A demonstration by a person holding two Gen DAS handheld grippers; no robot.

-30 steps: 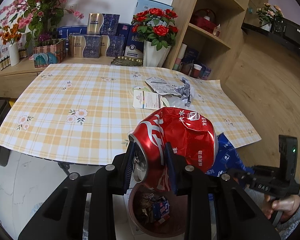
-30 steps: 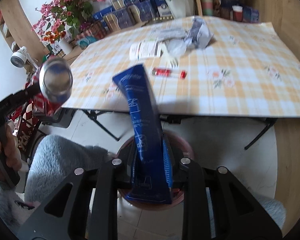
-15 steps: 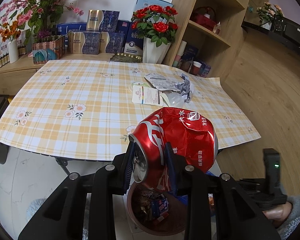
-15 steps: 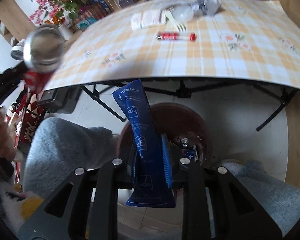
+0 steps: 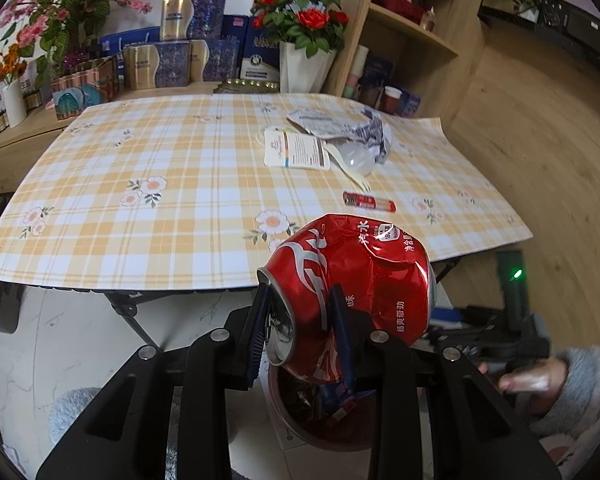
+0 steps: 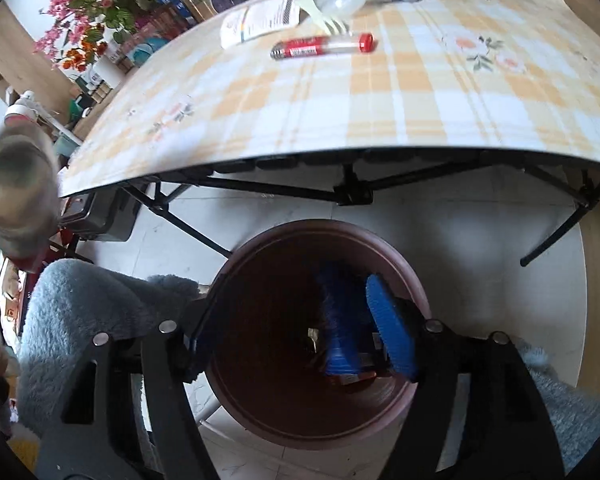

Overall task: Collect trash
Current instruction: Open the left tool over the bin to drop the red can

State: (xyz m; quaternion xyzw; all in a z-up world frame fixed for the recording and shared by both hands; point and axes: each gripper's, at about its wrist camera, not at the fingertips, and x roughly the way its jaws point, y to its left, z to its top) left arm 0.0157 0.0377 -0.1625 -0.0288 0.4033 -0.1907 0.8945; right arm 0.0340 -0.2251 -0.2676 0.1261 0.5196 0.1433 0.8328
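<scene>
Now the right gripper (image 6: 302, 332) differs most from a second ago: its jaws have just been opening, fingers spread wide, and the blue packet (image 6: 342, 320) they pinched is loose, lying blurred inside the brown bin (image 6: 404, 272) just beside the right-hand finger; whether it touches that pad cannot be told. That gripper sits lower than before, directly over the bin mouth, which fills the lower middle of the right wrist view.

Left gripper (image 5: 300, 328): unchanged grip, fingers clenched on the crushed red can (image 5: 352, 280), held above the bin's near rim and slightly lower than a second ago.

Table (image 5: 180, 208): yellow-and-white plaid cloth with flower prints. On it lie a red tube (image 5: 368, 201), a pale plastic fork (image 5: 350, 170), a white printed card (image 5: 296, 154), a clear lid and crumpled silver wrappers (image 5: 340, 128).

Room: white tiled floor under the table, wood flooring to the right, wooden shelving, red roses in a white vase (image 5: 304, 68), boxes and pink blossoms along the back.
</scene>
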